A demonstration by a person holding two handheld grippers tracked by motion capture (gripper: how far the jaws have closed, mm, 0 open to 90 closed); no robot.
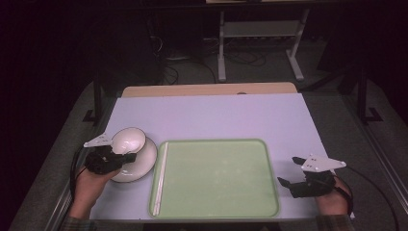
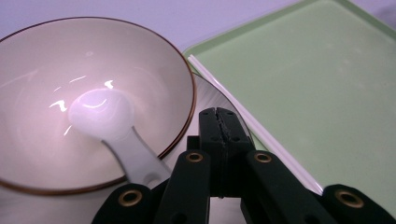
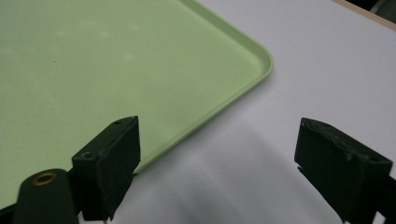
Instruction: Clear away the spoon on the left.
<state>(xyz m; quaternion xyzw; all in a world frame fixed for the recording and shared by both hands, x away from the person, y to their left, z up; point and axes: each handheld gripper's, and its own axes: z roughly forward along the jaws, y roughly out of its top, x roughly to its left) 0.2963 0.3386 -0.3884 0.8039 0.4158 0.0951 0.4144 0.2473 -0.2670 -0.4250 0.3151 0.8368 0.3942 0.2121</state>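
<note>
A white bowl (image 1: 128, 140) with a thin brown rim rests on a white plate (image 1: 142, 166) left of the green tray (image 1: 216, 180). In the left gripper view a white spoon (image 2: 105, 119) lies in the bowl (image 2: 42, 93), its handle over the near rim. My left gripper (image 1: 115, 155) is beside the bowl above the plate's edge (image 2: 210, 95); its jaws (image 2: 219, 122) are shut with nothing visible between them. A thin white stick (image 1: 161, 177) lies along the tray's left side (image 2: 261, 133). My right gripper (image 1: 290, 171) hovers open at the tray's right edge (image 3: 217, 140), holding nothing.
The tray (image 3: 93, 70) lies on a pale lavender mat (image 1: 216, 115) that covers a wooden table (image 1: 207, 89). Behind the table stand a metal frame (image 1: 262, 33) and cables on a dark floor. Bare mat stretches beyond the tray and to its right.
</note>
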